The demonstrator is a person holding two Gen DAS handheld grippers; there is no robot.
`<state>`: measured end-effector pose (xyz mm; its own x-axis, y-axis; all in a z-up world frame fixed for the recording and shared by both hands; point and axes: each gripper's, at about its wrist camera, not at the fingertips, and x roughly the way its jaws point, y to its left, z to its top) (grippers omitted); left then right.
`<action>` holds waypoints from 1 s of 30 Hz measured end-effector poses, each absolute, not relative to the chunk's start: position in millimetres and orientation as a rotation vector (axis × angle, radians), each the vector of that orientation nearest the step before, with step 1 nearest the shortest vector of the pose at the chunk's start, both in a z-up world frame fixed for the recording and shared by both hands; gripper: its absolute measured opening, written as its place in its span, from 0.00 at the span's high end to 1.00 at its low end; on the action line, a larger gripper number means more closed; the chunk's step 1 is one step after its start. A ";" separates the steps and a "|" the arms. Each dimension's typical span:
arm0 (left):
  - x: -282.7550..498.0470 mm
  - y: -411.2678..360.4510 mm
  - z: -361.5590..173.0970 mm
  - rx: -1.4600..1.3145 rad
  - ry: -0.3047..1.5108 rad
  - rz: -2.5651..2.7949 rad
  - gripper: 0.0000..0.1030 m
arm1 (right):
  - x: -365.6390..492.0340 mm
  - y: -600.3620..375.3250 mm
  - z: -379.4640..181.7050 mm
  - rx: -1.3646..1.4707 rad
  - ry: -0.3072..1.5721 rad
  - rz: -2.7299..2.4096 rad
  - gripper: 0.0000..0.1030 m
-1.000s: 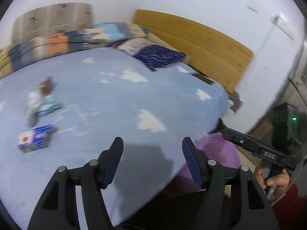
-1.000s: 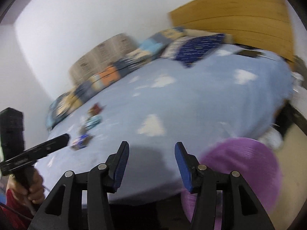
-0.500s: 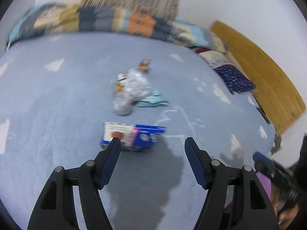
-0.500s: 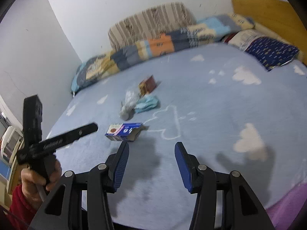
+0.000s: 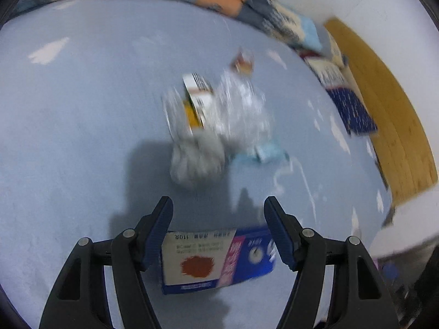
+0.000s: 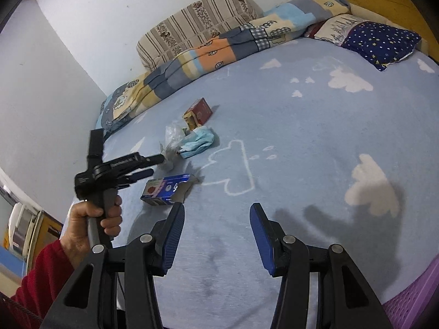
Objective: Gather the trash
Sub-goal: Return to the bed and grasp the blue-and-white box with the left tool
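We have four pieces of trash lying close together near the middle of the bed, on its pale blue cloud-print cover, and that cluster is why both our grippers point down at the mattress. Nearest our edge lies the blue and white carton, flat on its side with one end torn open; beyond it sit a crumpled clear plastic bag, a wadded light blue face mask touching the bag, and a small red box just behind those. We judge the carton to be our first pick, since it is closest and lies apart from the rest. Our left gripper hangs right over it, tilted steeply down: in the left wrist view the carton fills the space below the blue pads, and the jaws stand well apart, wide enough to straddle its short side, with neither pad pressing on it that we can see. Our right gripper waits nearer our edge over bare cover, jaws apart at a middling width and nothing between them. The purple basket shows at the bed's near corner on our right, and we take it as where the trash should go, which would explain keeping the right hand on that side.
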<state>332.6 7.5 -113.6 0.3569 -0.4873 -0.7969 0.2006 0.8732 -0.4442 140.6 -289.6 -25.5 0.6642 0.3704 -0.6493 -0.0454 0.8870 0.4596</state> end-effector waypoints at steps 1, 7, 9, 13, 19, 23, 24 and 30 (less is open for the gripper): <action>326.4 7.1 -112.3 -0.275 1.127 -0.477 0.34 | 140.6 -288.8 -25.3 0.428 0.816 0.245 0.49; 268.3 -3.5 -92.7 -0.078 1.108 -0.646 0.23 | 137.8 -286.2 -20.9 0.439 0.807 0.275 0.49; 250.5 -18.1 -88.2 0.028 1.095 -0.676 0.21 | 135.6 -287.0 -19.8 0.444 0.799 0.277 0.49; 227.2 -53.7 -91.3 0.283 1.041 -0.606 0.20 | 132.7 -289.6 -19.0 0.450 0.791 0.273 0.49; 223.6 -78.2 -112.9 0.528 0.966 -0.423 0.30 | 130.1 -294.6 -18.3 0.446 0.781 0.250 0.49; 220.3 -84.6 -120.5 0.604 0.898 -0.358 0.38 | 129.5 -294.3 -16.7 0.437 0.774 0.246 0.49; 220.1 -85.7 -123.0 0.619 0.885 -0.345 0.39 | 129.4 -293.4 -16.1 0.431 0.773 0.245 0.49; 227.9 -80.5 -100.7 0.506 0.852 -0.270 0.85 | 129.4 -293.2 -16.4 0.428 0.770 0.237 0.49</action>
